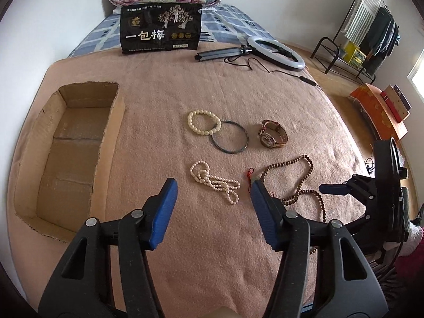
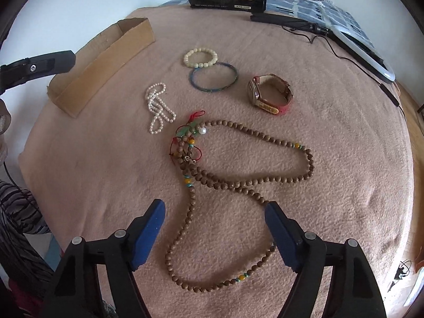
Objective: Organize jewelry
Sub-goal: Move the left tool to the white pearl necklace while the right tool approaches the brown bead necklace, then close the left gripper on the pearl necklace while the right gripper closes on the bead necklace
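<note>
Five pieces of jewelry lie on a fuzzy pink blanket: a cream bead bracelet touching a thin dark bangle, a wristwatch with a pink strap, a bunched pearl necklace, and a long brown wooden-bead mala with a red tassel. An open cardboard box sits left. Behind, a black bag reads "一包梅". Left claw and right claw are both released, grasping nothing.
</note>
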